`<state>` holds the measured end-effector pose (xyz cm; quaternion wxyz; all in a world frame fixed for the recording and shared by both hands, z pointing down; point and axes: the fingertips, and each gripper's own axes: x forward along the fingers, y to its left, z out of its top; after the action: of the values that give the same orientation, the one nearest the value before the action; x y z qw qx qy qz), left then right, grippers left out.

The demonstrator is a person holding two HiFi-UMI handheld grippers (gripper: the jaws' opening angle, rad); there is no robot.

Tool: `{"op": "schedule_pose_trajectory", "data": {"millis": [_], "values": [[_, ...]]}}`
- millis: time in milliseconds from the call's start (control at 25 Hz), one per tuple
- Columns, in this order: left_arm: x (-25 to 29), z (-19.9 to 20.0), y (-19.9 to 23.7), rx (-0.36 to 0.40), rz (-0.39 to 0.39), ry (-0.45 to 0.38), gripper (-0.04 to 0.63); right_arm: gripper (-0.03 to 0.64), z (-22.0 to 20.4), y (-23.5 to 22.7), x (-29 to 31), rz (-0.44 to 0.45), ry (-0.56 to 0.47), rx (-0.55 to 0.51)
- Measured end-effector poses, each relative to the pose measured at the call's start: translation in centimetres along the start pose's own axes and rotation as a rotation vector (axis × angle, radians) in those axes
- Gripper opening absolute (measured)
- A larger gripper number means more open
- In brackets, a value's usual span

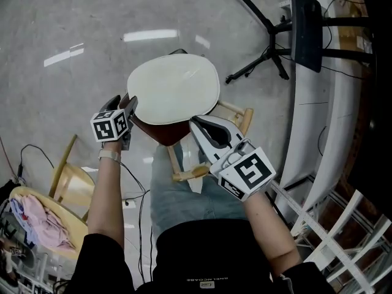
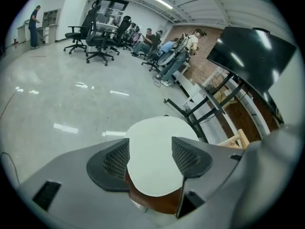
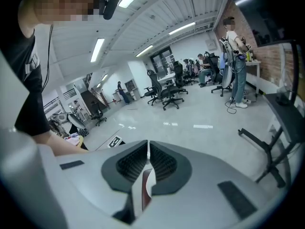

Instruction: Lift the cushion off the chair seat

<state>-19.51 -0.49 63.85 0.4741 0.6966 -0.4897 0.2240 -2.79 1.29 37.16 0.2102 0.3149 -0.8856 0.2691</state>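
Note:
A cream oval cushion [image 1: 173, 89] lies on the brown seat [image 1: 162, 132] of a wooden chair, straight below me. My left gripper [image 1: 131, 103] is at the cushion's left edge. In the left gripper view its jaws stand wide apart [image 2: 150, 159], with the near end of the cushion [image 2: 155, 137] showing between the pads, which do not press on it. My right gripper [image 1: 193, 122] points at the seat's front right edge. Its pads meet at the tips [image 3: 149, 144], and only a sliver of cushion [image 3: 152, 179] and brown seat shows behind them.
A black monitor on a stand [image 1: 305, 26] with splayed black legs is just beyond the chair at the right, beside a curved white desk [image 1: 318, 133]. A second wooden chair [image 1: 43, 219] with pink cloth on it sits at the lower left. Office chairs [image 2: 97, 37] and several people are far off.

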Motion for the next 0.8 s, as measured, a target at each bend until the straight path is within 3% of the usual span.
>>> {"op": "schedule_pose_trajectory", "data": {"millis": [520,800], "values": [[8.3,-1.9,4.6,-0.077,-0.014,0.078,0.275,0.006,-3.8,-0.8,0.2,-0.033,0.039,0.073],[11.4,-2.4,5.7,-0.066,-0.021,0.115,0.281,0.006,-4.3,-1.5,-0.1,-0.057,0.035,0.101]]}}
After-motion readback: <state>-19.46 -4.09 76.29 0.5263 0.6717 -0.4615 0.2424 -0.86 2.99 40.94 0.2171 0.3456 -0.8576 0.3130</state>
